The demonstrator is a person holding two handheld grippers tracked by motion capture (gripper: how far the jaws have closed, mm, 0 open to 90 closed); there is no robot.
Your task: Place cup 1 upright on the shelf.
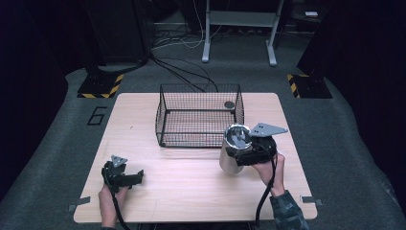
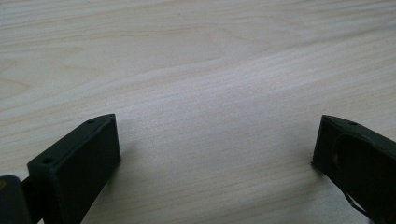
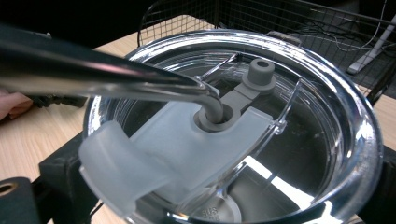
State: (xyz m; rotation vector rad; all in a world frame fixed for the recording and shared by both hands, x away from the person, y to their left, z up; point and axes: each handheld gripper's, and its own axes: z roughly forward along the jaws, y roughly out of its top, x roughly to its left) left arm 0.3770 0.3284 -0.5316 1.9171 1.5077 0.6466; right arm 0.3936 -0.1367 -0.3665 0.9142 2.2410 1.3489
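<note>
Nearest me, the left gripper (image 1: 125, 176) rests on the table (image 1: 191, 187) with its jaws spread on nothing. Right of it, the right gripper (image 1: 244, 152) pinches the steel tumbler (image 1: 231, 155), just before the wire basket (image 1: 198, 116). Top-heavy with its bent straw (image 3: 116, 79), the tumbler could tip or snag the basket's rim. Jaw contact is hidden behind the clear lid (image 3: 289, 140); the dark disc (image 1: 229, 104) in the basket's far corner is unreadable.

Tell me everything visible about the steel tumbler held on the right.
The shiny stainless-steel tumbler stands upright on the light wooden table, just in front of the black wire basket. It wears a clear plastic lid with a frosted slider and a grey stopper; a bent metal straw passes through it. The right tongs clamp its upper body.
</note>
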